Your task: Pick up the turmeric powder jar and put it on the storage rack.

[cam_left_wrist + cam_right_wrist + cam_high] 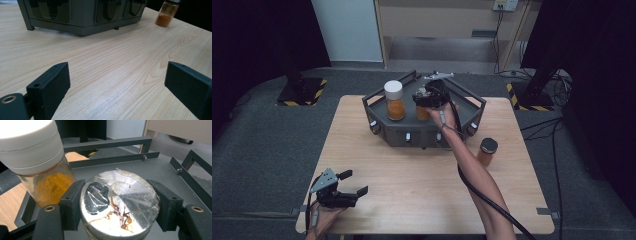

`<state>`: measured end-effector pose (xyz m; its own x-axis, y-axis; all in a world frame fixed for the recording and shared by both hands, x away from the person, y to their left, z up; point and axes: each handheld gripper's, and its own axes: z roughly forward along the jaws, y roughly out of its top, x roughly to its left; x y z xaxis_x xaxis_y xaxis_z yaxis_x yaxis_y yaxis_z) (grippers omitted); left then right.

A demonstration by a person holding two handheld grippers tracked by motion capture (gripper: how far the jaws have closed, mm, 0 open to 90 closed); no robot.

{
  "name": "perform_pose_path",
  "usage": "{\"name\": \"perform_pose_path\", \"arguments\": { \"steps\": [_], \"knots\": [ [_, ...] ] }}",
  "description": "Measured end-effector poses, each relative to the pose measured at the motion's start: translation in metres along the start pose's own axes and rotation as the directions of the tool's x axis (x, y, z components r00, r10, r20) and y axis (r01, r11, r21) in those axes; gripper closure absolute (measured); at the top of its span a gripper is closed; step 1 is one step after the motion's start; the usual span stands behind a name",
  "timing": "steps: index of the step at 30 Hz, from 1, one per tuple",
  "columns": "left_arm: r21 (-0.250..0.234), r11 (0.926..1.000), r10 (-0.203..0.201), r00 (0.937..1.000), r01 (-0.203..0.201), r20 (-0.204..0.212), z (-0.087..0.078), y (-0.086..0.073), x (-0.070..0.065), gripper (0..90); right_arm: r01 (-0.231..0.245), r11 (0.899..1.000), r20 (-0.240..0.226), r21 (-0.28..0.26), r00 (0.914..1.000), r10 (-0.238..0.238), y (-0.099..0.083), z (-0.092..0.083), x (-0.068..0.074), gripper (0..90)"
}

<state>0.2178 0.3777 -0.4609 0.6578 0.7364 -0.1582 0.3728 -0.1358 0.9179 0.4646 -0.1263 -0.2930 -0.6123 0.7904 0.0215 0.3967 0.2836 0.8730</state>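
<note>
Foil covered the top of the jar that the right gripper held, and its two black jaws pressed on the jar from both sides. The jar stood on the grey rack at the far side of the table, just beside a taller jar with a white lid full of orange powder. The step looked like setting this jar down on the rack, or maybe lifting it off; the pictures could not tell which. To do it well, the hand should keep the jar straight up, move slowly, and not bump the white-lid jar next to it. The left gripper rested low near the front edge of the table with its jaws wide apart and nothing in them. Another small jar with a dark lid stood on the table to the right of the rack
</note>
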Motion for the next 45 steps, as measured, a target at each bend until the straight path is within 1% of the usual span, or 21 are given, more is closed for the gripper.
{"name": "perform_pose_path", "arguments": {
  "steps": [4,8,12,14,15,18,19,22,29,31,35,41,45],
  "knots": [
    [0.000,1.0000,0.001,1.0000,-0.001,0.000,0.000,0.000,0.000,5.3,-0.001,1.000,0.002,0.000,1.0000,0.001,0.000,0.000,0.000,33.7],
    [-0.001,1.0000,-0.001,1.0000,0.001,0.001,0.000,0.000,0.000,5.3,0.009,1.000,0.008,0.001,0.9999,-0.009,0.001,-0.001,0.001,31.9],
    [-0.001,1.0000,0.001,1.0000,-0.001,0.001,0.000,0.000,0.000,5.3,-0.002,1.000,-0.003,-0.008,1.0000,0.002,0.003,-0.004,-0.001,23.7],
    [-0.002,1.0000,-0.001,1.0000,0.001,0.001,0.000,0.000,0.000,5.3,0.009,1.000,0.008,-0.030,0.9999,-0.009,0.003,-0.007,0.001,19.8],
    [-0.001,1.0000,-0.001,1.0000,0.001,0.001,0.000,0.000,0.000,5.3,0.003,0.999,0.000,-0.045,1.0000,-0.003,0.003,-0.010,-0.001,18.6],
    [0.000,1.0000,0.000,1.0000,0.000,0.001,0.000,0.000,0.000,5.3,0.023,0.997,0.009,-0.067,0.9997,-0.022,0.005,-0.016,0.000,16.2],
    [0.000,1.0000,0.000,1.0000,0.000,0.001,0.000,0.000,0.000,5.3,0.020,0.997,0.004,-0.075,0.9998,-0.020,0.006,-0.019,-0.001,15.0],
    [0.001,1.0000,-0.001,1.0000,0.001,0.001,0.000,0.000,0.000,5.3,0.033,0.996,0.007,-0.087,0.9995,-0.032,0.009,-0.027,0.001,13.4],
    [0.000,1.0000,0.000,1.0000,0.000,0.003,0.000,0.000,0.000,5.3,0.066,0.992,0.007,-0.109,0.9978,-0.066,0.014,-0.042,0.003,12.8],
    [0.000,1.0000,0.000,1.0000,0.000,0.002,0.000,0.000,0.000,5.3,0.065,0.991,0.002,-0.117,0.9979,-0.065,0.015,-0.048,0.003,12.8],
    [0.000,1.0000,0.000,1.0000,0.000,0.002,0.000,0.000,0.000,5.3,0.081,0.988,0.006,-0.132,0.9967,-0.080,0.016,-0.058,0.004,13.1],
    [0.000,1.0000,-0.001,1.0000,0.001,0.004,0.001,0.000,0.000,5.3,0.079,0.987,-0.020,-0.143,0.9963,-0.083,0.014,-0.075,0.000,13.1],
    [0.001,1.0000,0.000,1.0000,0.000,0.003,0.001,0.000,0.000,5.3,0.082,0.985,-0.026,-0.149,0.9958,-0.087,0.011,-0.085,-0.001,13.0]
  ]
}}
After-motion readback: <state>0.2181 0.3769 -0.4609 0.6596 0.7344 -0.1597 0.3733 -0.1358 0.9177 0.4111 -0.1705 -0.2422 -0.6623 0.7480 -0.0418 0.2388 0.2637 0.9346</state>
